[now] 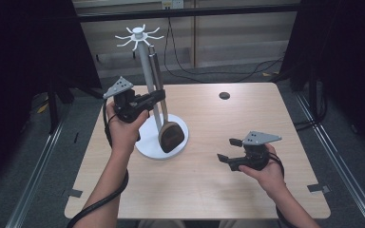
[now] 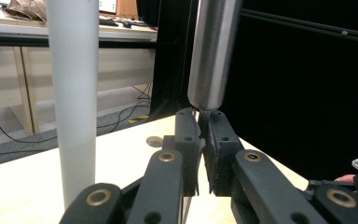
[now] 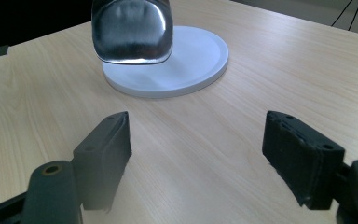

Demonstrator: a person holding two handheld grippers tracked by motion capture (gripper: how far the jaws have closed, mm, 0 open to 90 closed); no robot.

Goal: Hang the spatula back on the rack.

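A white stand point(image 1: 145, 66) with a ring of hooks point(image 1: 138, 36) on top rises from a round white base point(image 1: 180, 124) at the table's left middle. A metal utensil with a steel handle point(image 1: 155, 66) and a dark shiny head point(image 1: 171, 137) hangs beside the pole, head low over the base. My left gripper point(image 1: 159, 95) is shut on the thin neck just under the handle point(image 2: 212, 51), with the white pole point(image 2: 74, 93) to the left of it. My right gripper point(image 1: 228, 149) stands open over the table, facing the utensil head point(image 3: 131, 30) and base point(image 3: 191, 60), nothing between its fingers.
A small black round disc point(image 1: 224, 95) sits in the tabletop near the far edge. Bare wood point(image 1: 204, 180) stretches across the front and right of the table. Cables run on the floor behind, and dark curtains stand at both sides.
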